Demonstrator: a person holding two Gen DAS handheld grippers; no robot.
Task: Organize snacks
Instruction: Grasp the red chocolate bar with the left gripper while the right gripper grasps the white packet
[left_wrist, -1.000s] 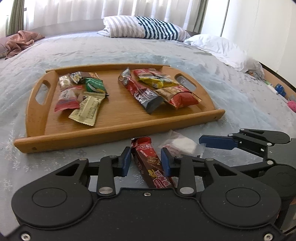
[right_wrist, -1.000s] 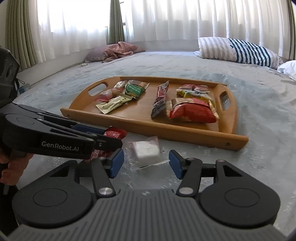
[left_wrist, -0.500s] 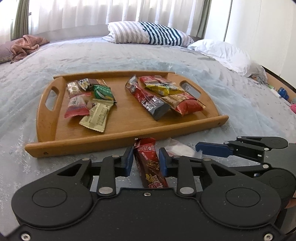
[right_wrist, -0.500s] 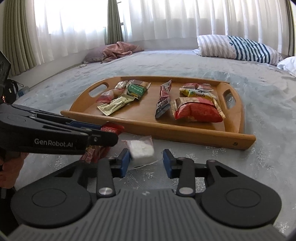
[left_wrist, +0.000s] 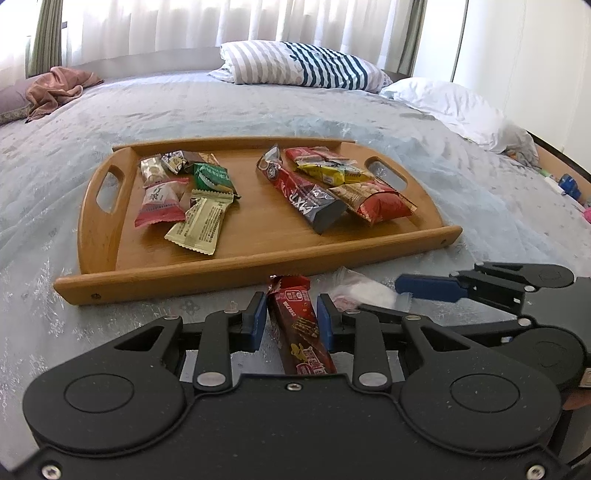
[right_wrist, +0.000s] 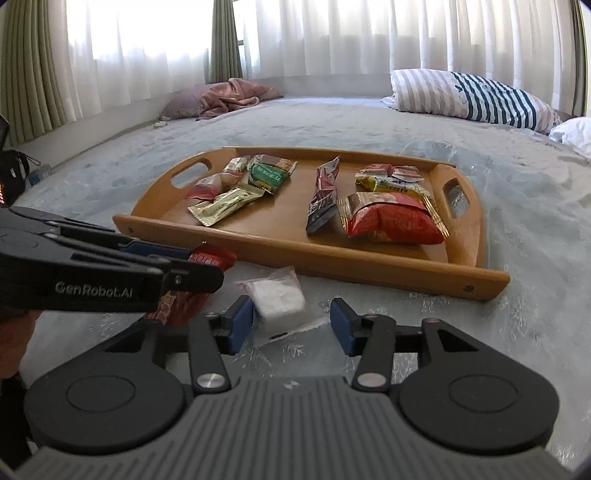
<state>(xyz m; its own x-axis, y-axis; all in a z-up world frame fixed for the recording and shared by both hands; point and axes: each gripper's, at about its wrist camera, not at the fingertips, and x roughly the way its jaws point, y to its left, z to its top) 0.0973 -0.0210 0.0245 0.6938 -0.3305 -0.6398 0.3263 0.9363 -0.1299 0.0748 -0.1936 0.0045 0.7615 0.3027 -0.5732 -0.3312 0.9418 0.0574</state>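
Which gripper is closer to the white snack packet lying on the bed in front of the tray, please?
Right. The right gripper is open with its fingers either side of the white snack packet. The left gripper is beside it, closed around the red snack bar.

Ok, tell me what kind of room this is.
Most likely a bedroom. The wooden tray of snacks sits on a bed with a grey-blue bedspread, a striped pillow and a white pillow lie at its far end, and sheer curtains cover the window behind.
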